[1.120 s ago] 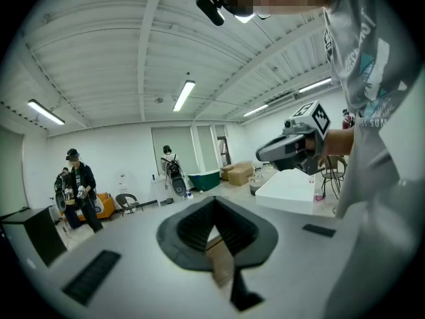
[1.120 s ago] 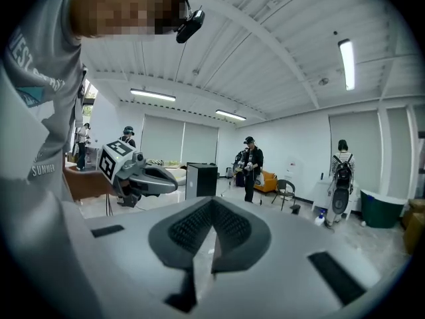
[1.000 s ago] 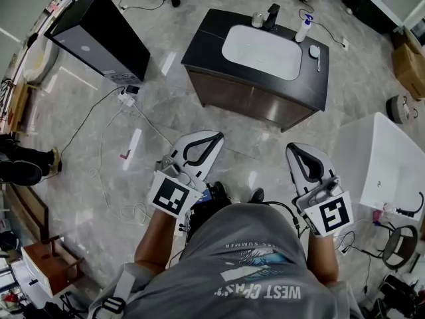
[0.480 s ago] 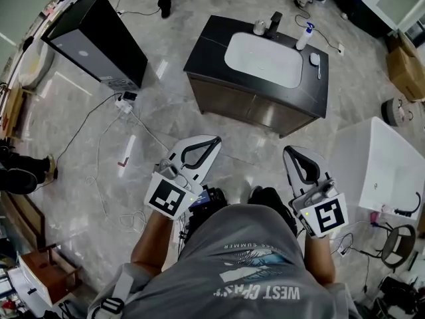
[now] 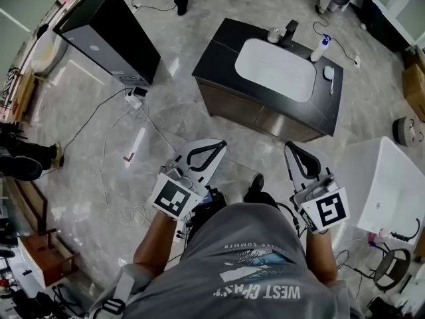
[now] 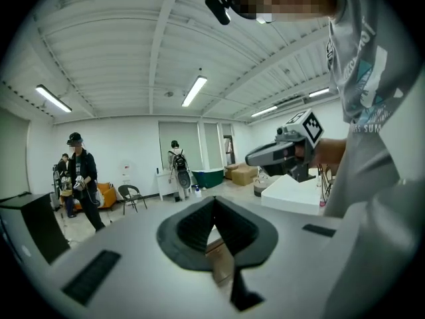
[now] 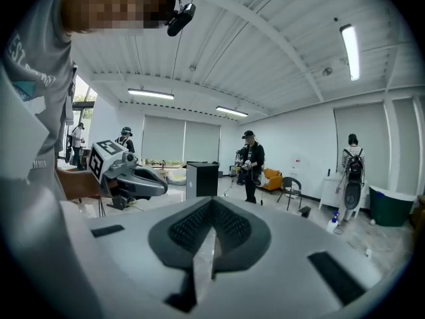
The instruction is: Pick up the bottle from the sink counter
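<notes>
Grey marble floor (image 5: 66, 198) fills most of the head view. Sink counter (image 5: 216, 52), black top on a dark base, sits ahead of the person at top centre; everything below is placed off it. White tub (image 5: 388, 178) stands off the sink counter's right end, on the near side. Black box cabinet (image 5: 109, 32) stands well to its left. White power strip (image 5: 135, 98) and loose cables (image 5: 99, 171) lie on the floor between the two, nearer the cabinet. Person in a grey shirt (image 5: 246, 271) stands on the near side, well apart from the sink counter.

Left gripper (image 5: 219, 143) and right gripper (image 5: 290, 146) both point toward the sink counter's front, short of it, touching nothing. Left gripper view: jaws clenched pad to pad, nothing between. Right gripper view: same, closed together and empty.

White basin (image 5: 275, 68) is sunk in the middle of the top. Black faucet (image 5: 289, 28) stands at the far edge, behind the basin. Bottle (image 5: 321, 47), white with a blue spray head, stands upright at the sink counter's far right corner, near the faucet on its right, well apart from both grippers. Small pale cup (image 5: 273, 35) sits just left of the faucet. Small white item (image 5: 329, 73) lies on the top right of the basin, can't tell what it is
</notes>
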Tool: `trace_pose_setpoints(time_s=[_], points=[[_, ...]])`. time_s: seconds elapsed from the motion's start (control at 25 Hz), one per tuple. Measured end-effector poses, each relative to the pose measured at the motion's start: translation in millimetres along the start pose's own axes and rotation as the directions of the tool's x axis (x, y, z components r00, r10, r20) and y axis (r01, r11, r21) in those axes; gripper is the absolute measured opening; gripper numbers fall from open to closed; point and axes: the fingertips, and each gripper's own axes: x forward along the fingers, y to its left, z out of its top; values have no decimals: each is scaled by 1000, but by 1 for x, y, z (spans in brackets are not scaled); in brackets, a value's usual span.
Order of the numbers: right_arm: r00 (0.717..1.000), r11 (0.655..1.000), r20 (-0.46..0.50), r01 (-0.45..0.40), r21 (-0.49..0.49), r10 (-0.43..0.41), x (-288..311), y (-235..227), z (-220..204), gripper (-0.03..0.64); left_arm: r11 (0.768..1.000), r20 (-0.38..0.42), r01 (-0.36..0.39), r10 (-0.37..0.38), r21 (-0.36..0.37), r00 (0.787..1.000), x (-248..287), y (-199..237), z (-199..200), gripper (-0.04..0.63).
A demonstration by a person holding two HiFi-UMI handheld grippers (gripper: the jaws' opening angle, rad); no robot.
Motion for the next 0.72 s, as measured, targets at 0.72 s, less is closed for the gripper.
trace_pose_setpoints(time_s=[0.72], points=[[995,995,-6,-95,32,95,7,-104,-18,2,998,-54,-65,65,2,996,95,7,25,2]])
